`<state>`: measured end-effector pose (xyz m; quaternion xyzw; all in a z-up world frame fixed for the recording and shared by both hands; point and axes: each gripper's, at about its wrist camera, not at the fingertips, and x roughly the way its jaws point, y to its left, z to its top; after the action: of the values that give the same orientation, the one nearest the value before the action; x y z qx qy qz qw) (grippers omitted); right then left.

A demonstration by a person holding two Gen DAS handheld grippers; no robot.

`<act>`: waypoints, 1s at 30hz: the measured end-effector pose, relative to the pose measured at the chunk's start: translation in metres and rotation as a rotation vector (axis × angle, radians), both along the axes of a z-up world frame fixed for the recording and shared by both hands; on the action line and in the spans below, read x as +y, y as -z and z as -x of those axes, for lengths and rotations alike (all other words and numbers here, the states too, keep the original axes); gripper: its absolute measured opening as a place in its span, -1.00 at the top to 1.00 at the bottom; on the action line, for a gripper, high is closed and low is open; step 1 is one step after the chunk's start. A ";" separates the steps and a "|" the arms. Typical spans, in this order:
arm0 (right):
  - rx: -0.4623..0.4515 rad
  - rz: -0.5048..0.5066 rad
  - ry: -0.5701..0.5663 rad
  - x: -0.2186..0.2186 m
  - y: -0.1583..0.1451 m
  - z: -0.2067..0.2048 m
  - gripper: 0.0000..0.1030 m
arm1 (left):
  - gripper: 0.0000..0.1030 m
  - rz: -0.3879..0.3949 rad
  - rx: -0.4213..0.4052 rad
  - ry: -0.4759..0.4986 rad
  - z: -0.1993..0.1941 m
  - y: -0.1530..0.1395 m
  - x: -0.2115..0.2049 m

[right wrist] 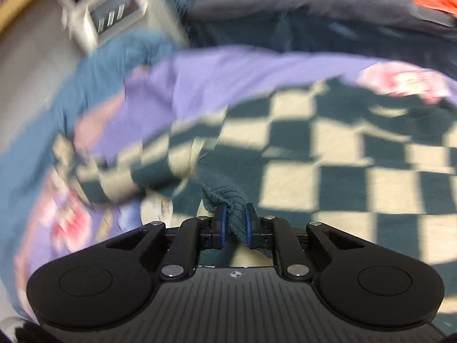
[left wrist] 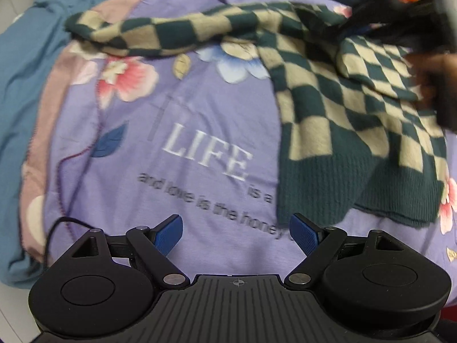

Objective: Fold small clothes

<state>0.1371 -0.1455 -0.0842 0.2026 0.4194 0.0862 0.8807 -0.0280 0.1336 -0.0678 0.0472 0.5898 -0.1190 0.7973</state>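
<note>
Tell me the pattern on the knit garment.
Dark green and cream checkerboard sweater with a ribbed green hem; clearest in the left wrist view.

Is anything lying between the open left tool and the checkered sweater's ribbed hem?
Nothing visible. The left tool hangs open over the bare purple bedsheet, with the checkered sweater just ahead to its right. The right tool is shut on the sweater's ribbed edge.

sweater [left wrist: 337, 120]: knitted, checked, ribbed hem, looking soft | bedsheet [left wrist: 177, 108]: smooth matt printed cloth | gripper [right wrist: 234, 217]: showing matt black plastic
</note>
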 end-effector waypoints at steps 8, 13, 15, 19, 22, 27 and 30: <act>-0.160 0.055 0.504 -0.242 -0.113 0.132 0.71 | -1.00 -0.013 -0.038 0.138 -0.023 0.004 -0.036; -0.095 0.208 0.876 -0.364 -0.133 0.216 0.41 | -1.00 -0.021 -0.038 0.177 -0.035 0.008 -0.045; -0.066 0.168 0.957 -0.374 -0.124 0.241 0.12 | -1.00 -0.029 -0.024 0.187 -0.038 0.013 -0.047; -0.051 0.042 0.759 -0.327 -0.086 0.260 -0.39 | -1.00 -0.027 0.000 0.194 -0.039 0.021 -0.044; 0.020 -0.075 0.567 -0.269 -0.038 0.263 -0.41 | -1.00 -0.014 0.038 0.200 -0.039 0.030 -0.040; 0.187 -0.042 0.340 -0.168 0.030 0.253 -0.27 | -1.00 -0.007 0.036 0.255 -0.033 0.041 -0.049; 0.205 0.082 0.204 -0.113 0.040 0.244 -0.27 | -1.00 -0.040 0.022 0.325 -0.031 0.054 -0.071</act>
<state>-0.1065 -0.2584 -0.1246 0.2161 0.4873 -0.0421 0.8450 0.0033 0.0630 -0.1216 0.1565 0.5855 -0.2355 0.7598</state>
